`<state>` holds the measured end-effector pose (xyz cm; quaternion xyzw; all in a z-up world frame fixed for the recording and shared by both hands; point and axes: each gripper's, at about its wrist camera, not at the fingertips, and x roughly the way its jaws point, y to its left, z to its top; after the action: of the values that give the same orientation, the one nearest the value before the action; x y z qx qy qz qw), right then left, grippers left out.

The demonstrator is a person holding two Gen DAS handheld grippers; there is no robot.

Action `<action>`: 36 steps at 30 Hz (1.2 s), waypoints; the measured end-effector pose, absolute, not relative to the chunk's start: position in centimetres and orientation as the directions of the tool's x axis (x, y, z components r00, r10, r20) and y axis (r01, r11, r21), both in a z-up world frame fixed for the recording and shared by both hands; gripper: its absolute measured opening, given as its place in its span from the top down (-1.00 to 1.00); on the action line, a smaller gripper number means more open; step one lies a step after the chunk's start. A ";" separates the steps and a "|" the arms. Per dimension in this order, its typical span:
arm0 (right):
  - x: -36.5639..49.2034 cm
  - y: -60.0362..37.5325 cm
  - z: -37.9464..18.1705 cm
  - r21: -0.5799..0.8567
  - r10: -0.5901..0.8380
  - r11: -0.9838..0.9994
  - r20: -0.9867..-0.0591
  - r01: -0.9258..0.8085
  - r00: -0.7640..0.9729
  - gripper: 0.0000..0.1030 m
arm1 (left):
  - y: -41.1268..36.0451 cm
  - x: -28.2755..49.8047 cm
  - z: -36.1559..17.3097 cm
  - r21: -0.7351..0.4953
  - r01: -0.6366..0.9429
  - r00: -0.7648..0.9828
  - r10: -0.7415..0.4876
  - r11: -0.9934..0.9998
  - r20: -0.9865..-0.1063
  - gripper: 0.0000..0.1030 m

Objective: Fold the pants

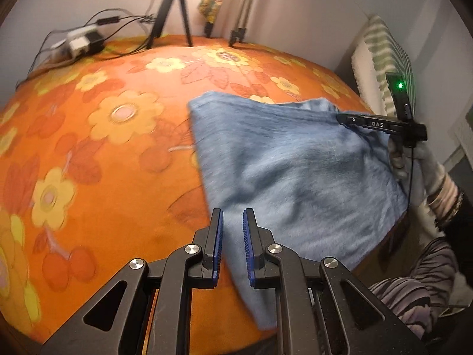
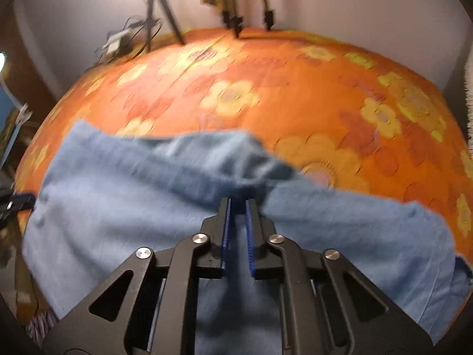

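Note:
Light blue pants (image 1: 292, 174) lie on the orange flowered bedspread (image 1: 112, 136), toward its near right side. My left gripper (image 1: 232, 216) is open, its jaws parted at the pants' near left edge, with the cloth's corner running between and under the blue pads. My right gripper (image 2: 238, 204) is shut on a bunched fold of the pants (image 2: 124, 204), pinched between narrow blue pads. In the left wrist view the right gripper (image 1: 351, 119) shows at the pants' far right edge. The right wrist view is motion-blurred.
Tripod legs (image 1: 174, 14) and a small box with cables (image 1: 79, 41) stand at the bed's far edge by the wall. A green striped pillow (image 1: 387, 59) leans at the right. Striped clothing (image 1: 414, 284) shows at the near right. Bare bedspread (image 2: 340, 94) stretches beyond the pants.

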<state>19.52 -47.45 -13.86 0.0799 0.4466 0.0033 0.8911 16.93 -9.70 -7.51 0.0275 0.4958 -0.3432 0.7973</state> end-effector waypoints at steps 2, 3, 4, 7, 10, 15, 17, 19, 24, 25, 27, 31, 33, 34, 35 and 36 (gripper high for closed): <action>19.9 -47.6 -13.6 0.144 0.059 0.985 -0.791 0.091 0.610 0.83 | -9.0 16.7 -7.5 -0.331 0.552 0.260 -0.535 0.766 -0.804 0.35; 20.3 -47.9 -13.6 0.148 0.061 0.985 -0.789 0.094 0.611 0.80 | -8.5 16.5 -7.5 -0.353 0.539 0.252 -0.547 0.765 -0.798 0.30; 20.5 -47.9 -13.4 0.152 0.060 0.984 -0.786 0.098 0.615 0.77 | -8.4 16.3 -7.6 -0.366 0.534 0.246 -0.554 0.762 -0.795 0.30; 20.0 -46.4 -11.9 0.196 0.120 0.979 -0.765 0.051 0.632 0.73 | -8.7 15.6 -7.9 -0.354 0.548 0.240 -0.547 0.758 -0.802 0.30; 19.5 -44.5 -10.3 0.211 0.154 0.977 -0.744 0.009 0.650 0.72 | -8.7 15.8 -7.7 -0.342 0.550 0.243 -0.538 0.762 -0.807 0.30; 17.8 -43.4 -7.5 0.246 0.187 0.969 -0.702 -0.012 0.687 0.65 | -7.0 17.2 -2.6 -0.274 0.561 0.326 -0.513 0.781 -0.794 0.30; 16.7 -43.5 -5.9 0.287 0.204 0.958 -0.667 -0.006 0.716 0.41 | -5.9 18.4 0.8 -0.262 0.557 0.360 -0.514 0.788 -0.779 0.30; 15.4 -43.7 -4.4 0.320 0.208 0.948 -0.632 0.006 0.746 0.30 | -4.9 20.3 5.2 -0.247 0.537 0.404 -0.503 0.807 -0.764 0.30; 12.3 -43.2 -2.3 0.356 0.199 0.934 -0.599 0.035 0.776 0.27 | -3.9 23.8 13.6 -0.272 0.491 0.436 -0.504 0.828 -0.745 0.30; 11.7 -43.0 -2.2 0.360 0.202 0.932 -0.595 0.033 0.778 0.25 | -4.1 24.4 15.8 -0.268 0.486 0.448 -0.500 0.832 -0.741 0.30; 10.5 -42.3 -1.7 0.350 0.203 0.937 -0.592 0.021 0.780 0.24 | -4.8 24.9 18.8 -0.266 0.493 0.445 -0.503 0.828 -0.741 0.30; 8.0 -41.8 -0.7 0.320 0.187 0.947 -0.574 0.008 0.797 0.15 | -7.8 24.5 24.5 -0.203 0.519 0.496 -0.486 0.831 -0.720 0.30; 7.0 -42.0 -0.6 0.325 0.185 0.946 -0.566 0.012 0.803 0.10 | -9.1 23.9 25.3 -0.207 0.537 0.497 -0.505 0.818 -0.705 0.30; 6.7 -42.1 -0.6 0.324 0.182 0.946 -0.567 0.014 0.803 0.09 | -9.7 23.6 25.2 -0.212 0.548 0.490 -0.516 0.809 -0.703 0.30; 6.3 -42.3 -0.7 0.322 0.178 0.947 -0.569 0.018 0.803 0.09 | -10.3 23.2 24.9 -0.215 0.557 0.483 -0.523 0.802 -0.702 0.29; 5.9 -42.5 -0.8 0.322 0.174 0.947 -0.573 0.024 0.801 0.09 | -10.9 22.9 24.2 -0.217 0.565 0.476 -0.529 0.796 -0.702 0.23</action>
<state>5.92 -42.47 -0.85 0.1586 0.3130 0.0401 0.9356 22.94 -10.94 24.23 0.0225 0.4006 -0.3186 0.8587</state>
